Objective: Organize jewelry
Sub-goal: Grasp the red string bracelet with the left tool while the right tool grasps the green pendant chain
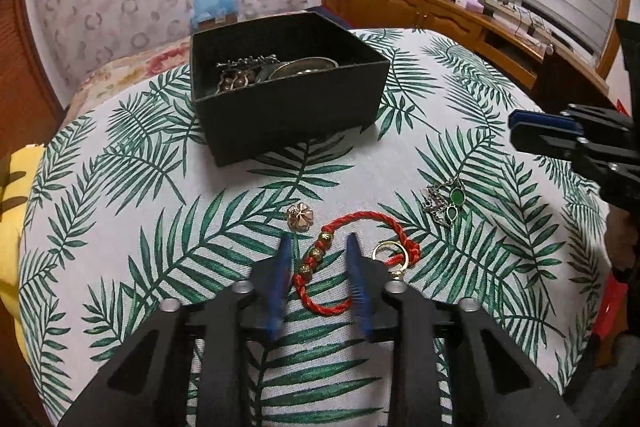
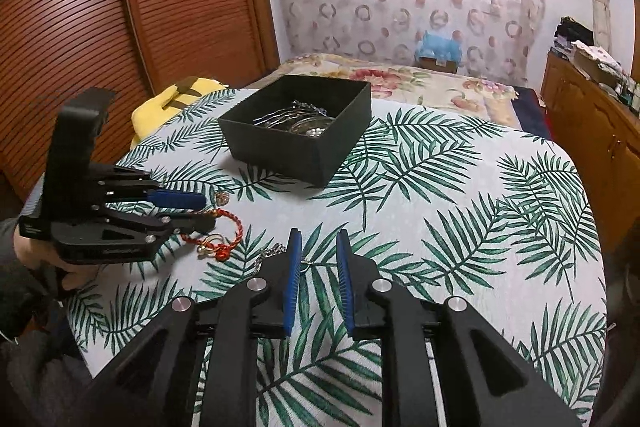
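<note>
A red braided bracelet (image 1: 352, 223) with gold beads lies on the leaf-print tablecloth, its beaded part between the fingers of my open left gripper (image 1: 318, 243). A gold ring (image 1: 390, 255) lies against it on the right, and a rose-gold flower piece (image 1: 301, 215) lies to the left. A silver chain with green stones (image 1: 446, 201) lies further right. The black box (image 1: 280, 107) behind holds several pieces. My right gripper (image 2: 318, 239) is open and empty over the chain's end (image 2: 272, 251). The left gripper (image 2: 192, 213) and bracelet (image 2: 236, 227) also show in the right wrist view.
The black box (image 2: 316, 151) stands mid-table on the tablecloth (image 2: 460, 227). A yellow cloth (image 2: 168, 103) lies at the far left edge. A bed with floral cover (image 2: 400, 75) is behind, a wooden cabinet (image 2: 592, 131) to the right, and a louvred door (image 2: 120, 27) to the left.
</note>
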Motion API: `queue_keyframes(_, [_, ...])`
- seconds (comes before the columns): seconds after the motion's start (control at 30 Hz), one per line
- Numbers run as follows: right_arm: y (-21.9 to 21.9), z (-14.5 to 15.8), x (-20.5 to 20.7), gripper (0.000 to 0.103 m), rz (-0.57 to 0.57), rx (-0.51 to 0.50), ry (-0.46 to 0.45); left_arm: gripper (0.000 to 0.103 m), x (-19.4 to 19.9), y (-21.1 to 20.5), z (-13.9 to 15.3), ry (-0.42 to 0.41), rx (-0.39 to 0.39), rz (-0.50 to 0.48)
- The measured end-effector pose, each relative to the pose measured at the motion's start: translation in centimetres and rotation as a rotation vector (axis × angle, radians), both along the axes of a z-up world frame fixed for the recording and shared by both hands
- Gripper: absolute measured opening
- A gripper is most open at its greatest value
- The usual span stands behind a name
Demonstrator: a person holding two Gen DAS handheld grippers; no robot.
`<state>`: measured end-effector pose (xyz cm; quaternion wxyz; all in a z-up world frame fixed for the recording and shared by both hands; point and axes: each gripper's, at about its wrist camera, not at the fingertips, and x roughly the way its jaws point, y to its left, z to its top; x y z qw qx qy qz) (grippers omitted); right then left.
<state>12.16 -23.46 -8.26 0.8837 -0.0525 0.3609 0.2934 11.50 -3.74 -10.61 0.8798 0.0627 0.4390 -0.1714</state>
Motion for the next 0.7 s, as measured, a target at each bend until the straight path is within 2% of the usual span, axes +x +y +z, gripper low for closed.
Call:
queue_keyframes(0.03, [0.0,0.1,-0.1,0.020,0.001,0.000,-0.001,0.007,0.0,0.0,0.0,0.002,0.001,-0.001])
queue_keyframes(0.23, [-0.2,0.1,-0.4,0.020,0.002,-0.001,-0.001,0.006,-0.9,0.9,1.4,-0.027,-0.046,0.031])
queue_keyframes(0.47, [0.5,0.2,-0.4,0.020,0.015,-0.010,0.000,0.006,-2.3,1.4,5.0,-0.096,-0.113,0.040])
queue_keyframes(0.7, [1.1,0.1,-0.1,0.020,0.025,-0.022,0.007,0.006,-3.2,1.6,7.6,-0.151,-0.131,0.046])
